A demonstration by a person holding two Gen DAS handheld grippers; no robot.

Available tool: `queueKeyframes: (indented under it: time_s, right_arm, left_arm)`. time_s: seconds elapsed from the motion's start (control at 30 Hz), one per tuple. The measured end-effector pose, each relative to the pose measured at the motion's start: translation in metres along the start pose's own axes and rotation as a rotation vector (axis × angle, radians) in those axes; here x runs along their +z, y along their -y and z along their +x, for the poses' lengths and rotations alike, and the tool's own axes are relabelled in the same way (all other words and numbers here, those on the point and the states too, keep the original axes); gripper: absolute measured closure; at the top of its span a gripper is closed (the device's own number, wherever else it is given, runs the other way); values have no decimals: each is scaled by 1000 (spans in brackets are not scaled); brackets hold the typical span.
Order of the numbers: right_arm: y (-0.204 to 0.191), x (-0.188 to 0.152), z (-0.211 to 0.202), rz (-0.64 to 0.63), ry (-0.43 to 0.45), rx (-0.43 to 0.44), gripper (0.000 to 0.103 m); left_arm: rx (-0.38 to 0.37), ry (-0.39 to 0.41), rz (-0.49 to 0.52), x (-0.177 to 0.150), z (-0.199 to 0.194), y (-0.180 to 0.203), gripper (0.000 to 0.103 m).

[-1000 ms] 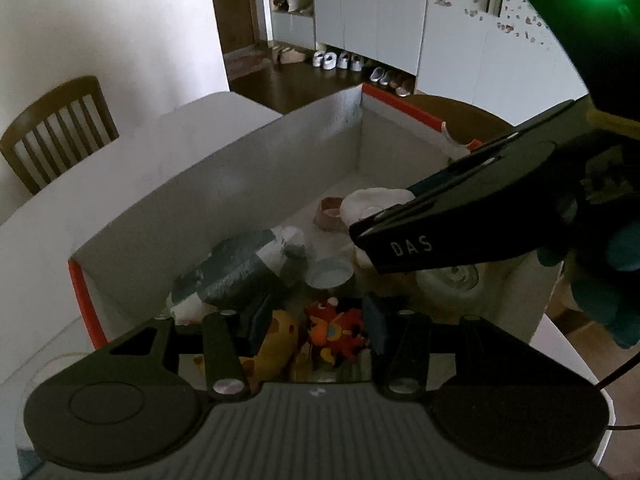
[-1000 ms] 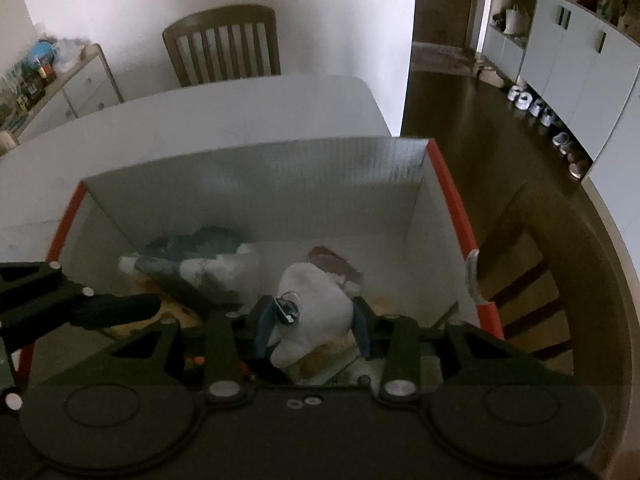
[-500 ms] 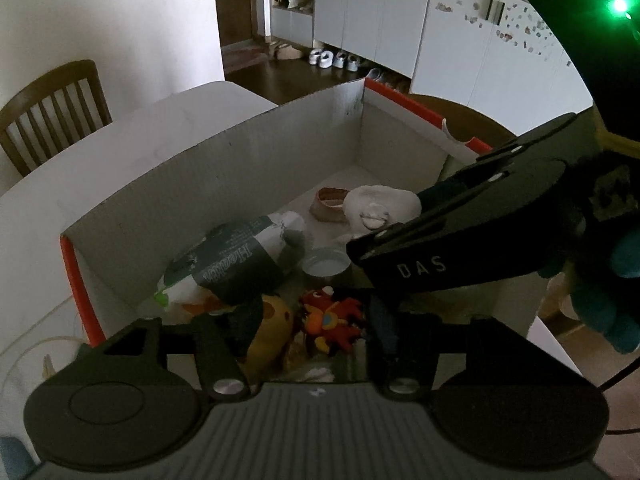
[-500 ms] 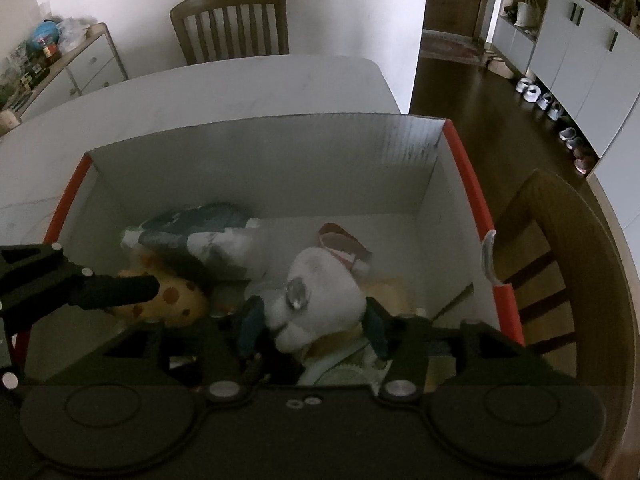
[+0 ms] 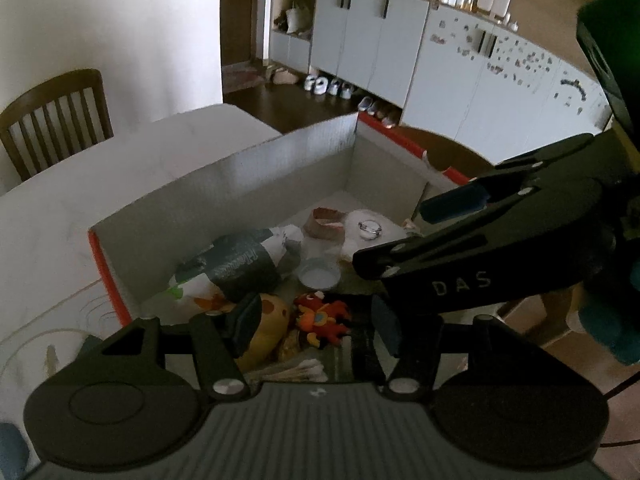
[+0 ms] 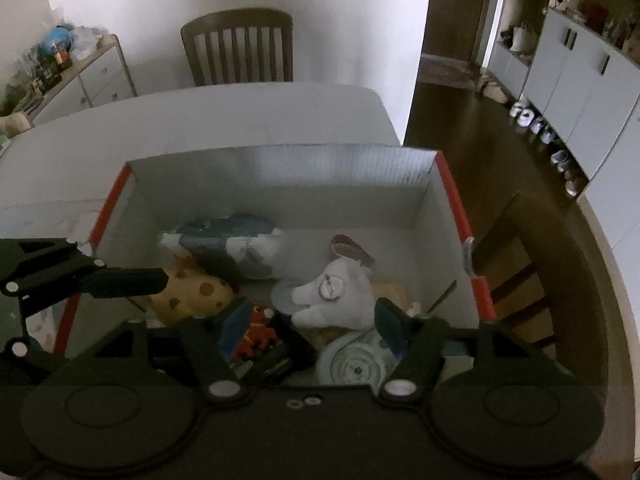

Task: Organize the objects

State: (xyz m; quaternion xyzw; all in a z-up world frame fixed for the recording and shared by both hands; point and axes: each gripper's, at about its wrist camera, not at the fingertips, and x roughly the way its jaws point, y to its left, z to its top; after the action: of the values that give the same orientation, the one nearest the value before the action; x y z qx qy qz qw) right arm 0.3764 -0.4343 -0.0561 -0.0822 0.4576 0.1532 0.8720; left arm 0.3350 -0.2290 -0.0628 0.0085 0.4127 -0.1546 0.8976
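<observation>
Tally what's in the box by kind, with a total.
Soft toys: 3 (white plush, spotted yellow plush, red-orange plush)
Packets: 1 (dark green and white bag)
Lids or discs: 2 (small white lid, ribbed round disc)
Tape rolls: 1 (brown ring)
Cotton swab bundles: 1
Total: 8 told apart; the rest is too hidden.

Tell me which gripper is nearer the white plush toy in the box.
Right. The right gripper, jaws opening and empty, hangs just above the white plush toy. The left gripper is over the yellow spotted toy, farther off.
</observation>
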Motion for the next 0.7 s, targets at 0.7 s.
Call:
queueKeyframes:
  time_s: [0.7]
  right_arm:
    - [-35, -18, -89, 61, 167, -21, 25]
  left_arm:
    - [-94, 161, 0, -11, -86, -23, 27]
